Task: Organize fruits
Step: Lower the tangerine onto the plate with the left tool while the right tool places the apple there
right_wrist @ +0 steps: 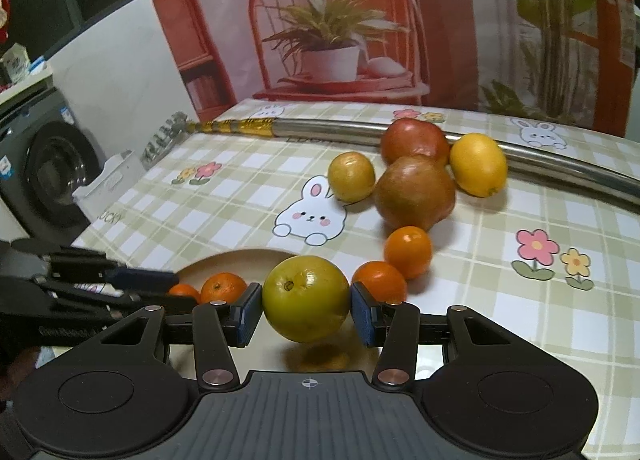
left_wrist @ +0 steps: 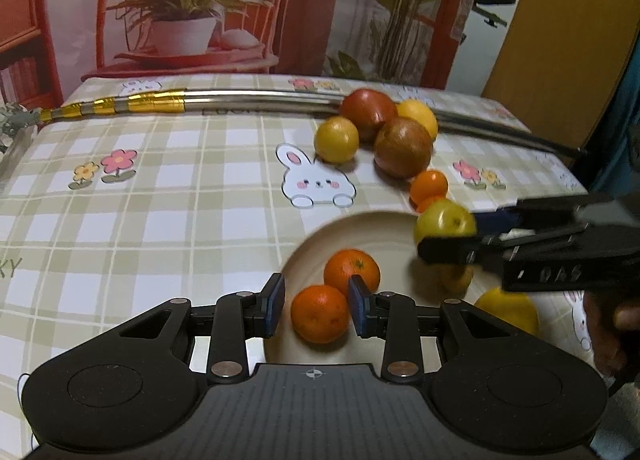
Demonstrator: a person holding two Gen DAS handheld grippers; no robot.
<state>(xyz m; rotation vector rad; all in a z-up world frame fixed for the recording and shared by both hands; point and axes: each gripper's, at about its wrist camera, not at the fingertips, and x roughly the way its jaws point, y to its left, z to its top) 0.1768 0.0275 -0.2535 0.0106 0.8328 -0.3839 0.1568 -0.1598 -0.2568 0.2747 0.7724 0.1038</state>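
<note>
Table [right_wrist: 520, 340] first, since its edges set the limits: the checked cloth falls away on the left toward a washing machine [right_wrist: 48, 175] and ends close on the right in the left wrist view, so any fruit that rolls has somewhere to fall. Across the back lies a long steel pole [right_wrist: 560, 167], a useful stop behind the loose pile but an obstacle to a far reach. Open cloth spreads wide to the left of the plate [left_wrist: 308, 244]; the right side is crowded.

Plate next — it already holds two mandarins [left_wrist: 320, 314], and a yellow fruit [left_wrist: 508, 310] shows at its right side, though I cannot tell whether that one lies inside the rim. The right gripper [right_wrist: 306, 310] clamps a yellow-green fruit [right_wrist: 306, 298] between its blue pads and holds it above the plate. Released from that height, it would probably bounce, knock the mandarins or roll over the low rim.

Left gripper [left_wrist: 316, 306] hovers near, its fingers parted to a moderate gap around the nearer mandarin, apparently without touching — the two tools could collide over the plate.

Two small oranges [right_wrist: 408, 252] sit just outside the rim, easily nudged.
</note>
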